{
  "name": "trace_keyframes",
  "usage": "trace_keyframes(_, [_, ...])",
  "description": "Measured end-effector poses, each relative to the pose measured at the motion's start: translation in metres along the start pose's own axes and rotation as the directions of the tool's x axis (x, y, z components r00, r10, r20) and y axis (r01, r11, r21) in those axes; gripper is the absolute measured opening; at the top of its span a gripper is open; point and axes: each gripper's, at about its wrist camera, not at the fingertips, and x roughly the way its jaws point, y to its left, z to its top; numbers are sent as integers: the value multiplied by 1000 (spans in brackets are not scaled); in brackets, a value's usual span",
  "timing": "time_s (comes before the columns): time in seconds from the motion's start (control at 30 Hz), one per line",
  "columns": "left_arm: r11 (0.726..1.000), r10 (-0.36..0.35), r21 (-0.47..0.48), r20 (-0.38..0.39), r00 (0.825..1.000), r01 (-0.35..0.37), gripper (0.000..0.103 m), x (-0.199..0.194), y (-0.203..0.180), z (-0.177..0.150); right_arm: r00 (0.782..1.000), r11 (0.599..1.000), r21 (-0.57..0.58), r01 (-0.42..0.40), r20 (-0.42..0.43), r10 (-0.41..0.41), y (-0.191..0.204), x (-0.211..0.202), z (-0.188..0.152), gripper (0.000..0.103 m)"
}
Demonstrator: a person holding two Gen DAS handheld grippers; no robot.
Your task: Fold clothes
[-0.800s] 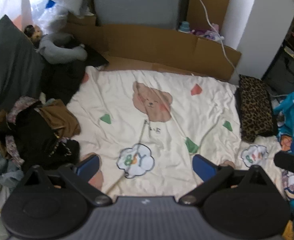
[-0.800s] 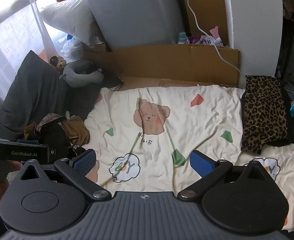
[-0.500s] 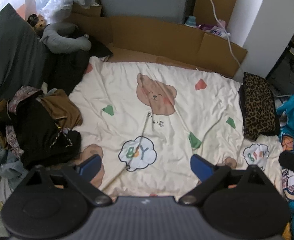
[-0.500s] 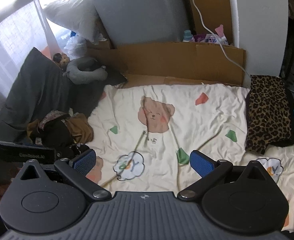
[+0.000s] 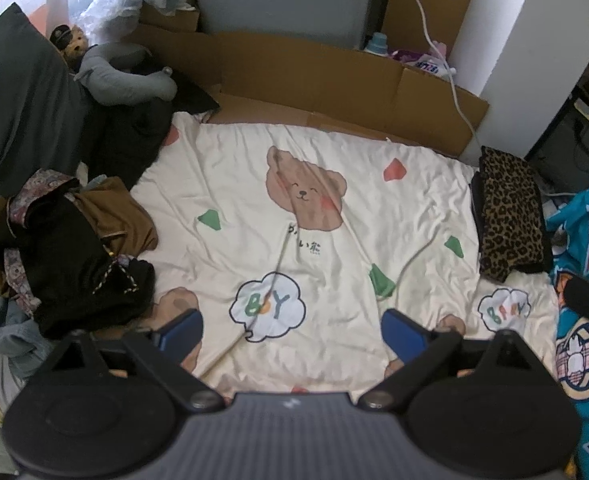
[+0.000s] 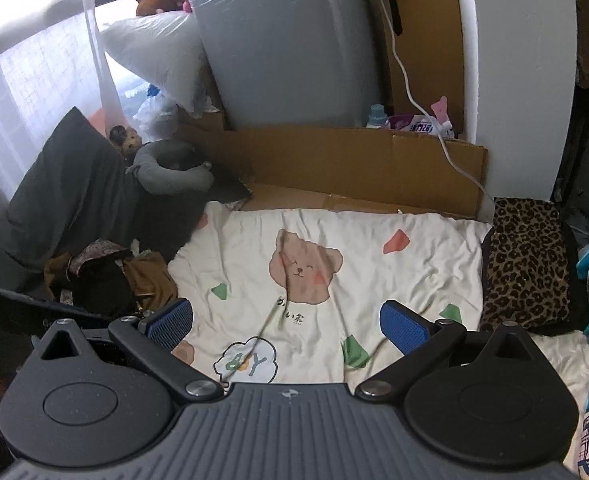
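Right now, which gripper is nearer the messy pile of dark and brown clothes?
Left. The left gripper hangs beside the clothes pile; the right gripper sits farther along the bear-print sheet.

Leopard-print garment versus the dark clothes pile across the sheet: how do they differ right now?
The leopard-print garment lies folded flat in a neat rectangle; the dark clothes pile is a crumpled heap. The garment looks like one spotted piece; the pile mixes black, brown and patterned fabric. The garment sits at the right edge of the bear-print sheet, the pile at its left edge. Both rest at the sheet's border, untouched by either gripper.
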Motion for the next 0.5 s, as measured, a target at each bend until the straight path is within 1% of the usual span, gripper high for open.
trace_keyframes(0.13, [1000,1,-2,6,1000,-1,97,0,3,3,999,999,-13,-35,-14,35,2,2,-6,102])
trace_keyframes(0.2, [1000,-1,10,21,1000,1,97,0,0,-10,998,998,-17,-55,-22,55,5,3,-7,102])
trace_keyframes(0.33, [1000,-1,16,23,1000,1,97,-1,0,-14,996,997,-2,-75,-50,75,10,7,-12,101])
trace_keyframes(0.37, [1000,-1,17,22,1000,1,97,-1,0,-15,994,997,0,-82,-71,82,11,10,-13,100])
trace_keyframes(0.4, [1000,-1,18,20,1000,0,97,-1,0,-16,992,996,1,-90,-91,90,12,12,-13,95])
trace_keyframes(0.5, [1000,3,18,16,1000,-3,97,2,-1,-15,986,994,12,-106,-129,107,12,17,-16,93])
